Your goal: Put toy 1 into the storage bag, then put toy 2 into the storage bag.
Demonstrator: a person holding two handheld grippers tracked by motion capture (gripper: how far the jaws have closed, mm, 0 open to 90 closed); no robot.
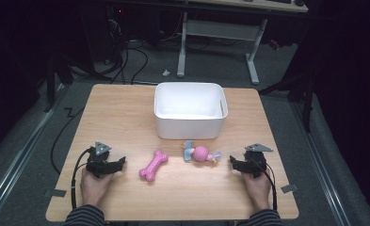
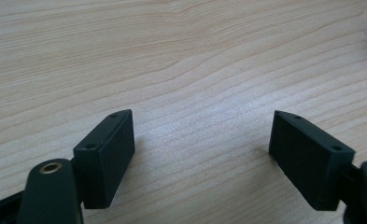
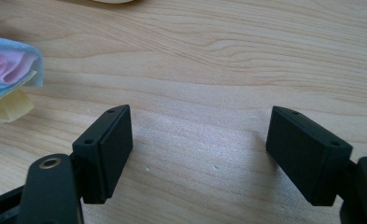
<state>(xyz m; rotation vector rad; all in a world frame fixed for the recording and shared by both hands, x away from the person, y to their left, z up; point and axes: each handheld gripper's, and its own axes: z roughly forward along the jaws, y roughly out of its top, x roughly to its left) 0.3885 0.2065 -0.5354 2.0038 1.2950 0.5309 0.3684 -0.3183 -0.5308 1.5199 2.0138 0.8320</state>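
Wooden table (image 1: 126, 108), white bin (image 1: 190, 115) far-centre, two toys before it, both grippers' fingers (image 2: 109, 154) spread over bare wood.

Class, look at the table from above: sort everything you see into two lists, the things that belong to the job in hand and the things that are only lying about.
Belongs to the job:
- pink bone toy
- pink ball toy with cloth tails
- white bin, a likely place for the toys
- left tool and right tool, both open and holding nothing

Only lying about:
- white desk frame behind the table
- floor cables
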